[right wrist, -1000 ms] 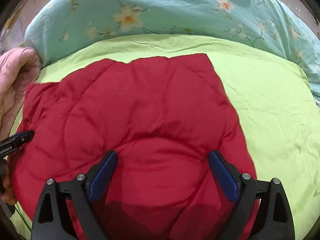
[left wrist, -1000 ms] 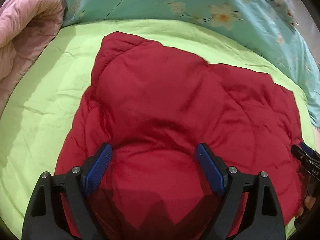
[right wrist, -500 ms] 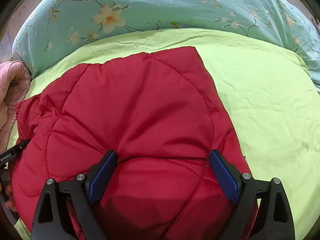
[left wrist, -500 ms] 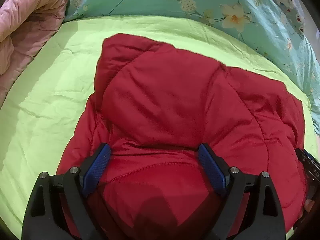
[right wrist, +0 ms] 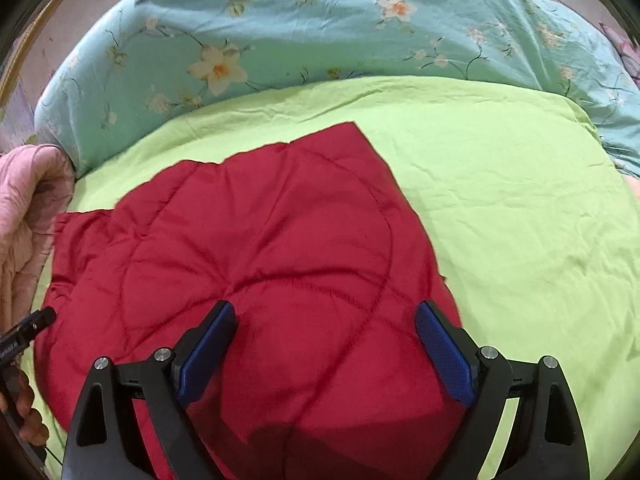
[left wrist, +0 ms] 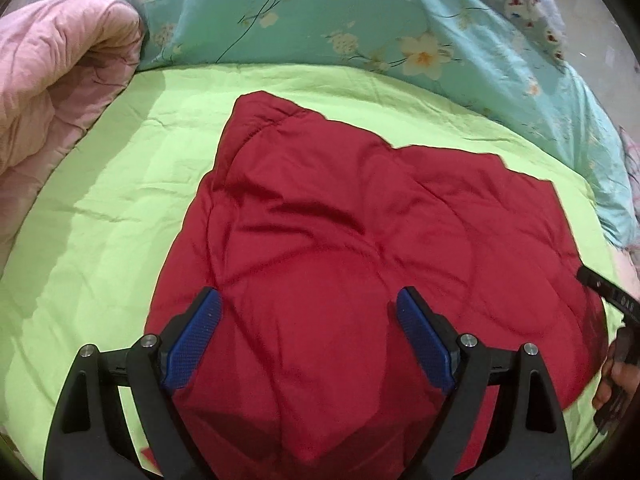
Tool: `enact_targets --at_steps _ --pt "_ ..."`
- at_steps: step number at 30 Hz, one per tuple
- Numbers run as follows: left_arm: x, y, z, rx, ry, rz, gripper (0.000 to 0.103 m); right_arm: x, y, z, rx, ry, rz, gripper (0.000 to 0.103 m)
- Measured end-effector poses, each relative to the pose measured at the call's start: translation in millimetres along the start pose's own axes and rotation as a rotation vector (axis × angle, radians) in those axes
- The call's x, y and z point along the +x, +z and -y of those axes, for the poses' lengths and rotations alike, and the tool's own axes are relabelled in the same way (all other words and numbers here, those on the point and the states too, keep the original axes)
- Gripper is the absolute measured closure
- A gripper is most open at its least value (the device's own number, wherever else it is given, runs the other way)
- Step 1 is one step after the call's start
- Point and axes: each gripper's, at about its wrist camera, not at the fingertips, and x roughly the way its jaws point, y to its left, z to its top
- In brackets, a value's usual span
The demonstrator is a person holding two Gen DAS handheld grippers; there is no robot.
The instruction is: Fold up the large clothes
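Note:
A red quilted garment [left wrist: 360, 240] lies folded and fairly flat on the lime-green sheet [left wrist: 100, 220]; it also shows in the right wrist view [right wrist: 260, 260]. My left gripper [left wrist: 308, 320] is open, its blue-padded fingers apart above the garment's near left part. My right gripper [right wrist: 326, 332] is open above the near right part. Neither holds cloth. The right gripper's black tip [left wrist: 608, 292] shows at the right edge of the left wrist view, and the left gripper's tip [right wrist: 28, 328] at the left edge of the right wrist view.
A teal floral quilt [right wrist: 320, 32] is bunched along the far side of the bed. A pink quilt [left wrist: 52, 92] is heaped at the far left. Green sheet [right wrist: 520, 220] lies to the right of the garment.
Both grippers have pulled back and up from the garment. The puffed red fabric that bulged between the fingers has settled flatter onto the sheet.

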Motion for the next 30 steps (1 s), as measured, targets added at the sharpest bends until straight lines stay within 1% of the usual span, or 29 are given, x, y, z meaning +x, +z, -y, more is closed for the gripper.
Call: enact_targets --at_steps 4,7,11,14,18,24,30 --pt "-21 -21 7 0.045 0.006 -0.003 0.013 -31 -20 -6 -0.025 0.03 0.02 0.012" --pt "-33 -39 11 0.058 0.013 -0.013 0.013 -50 -38 -14 -0.06 0.047 0.02 0.012" --pt "-40 -60 13 0.063 0.043 -0.035 0.013 -65 -59 -25 -0.116 0.041 0.02 0.012" --pt "-36 -70 15 0.072 0.059 -0.056 0.013 -64 -69 -28 -0.137 0.026 0.001 0.012" --pt "-30 -75 17 0.081 0.072 -0.058 0.012 -47 -76 -26 -0.138 -0.003 -0.038 0.012" --pt "-21 -79 21 0.104 0.1 -0.053 0.009 -30 -82 -24 -0.124 0.001 -0.05 0.011" --pt "-23 -79 20 0.103 0.108 -0.052 0.008 -39 -86 -27 -0.116 -0.005 -0.036 0.011"
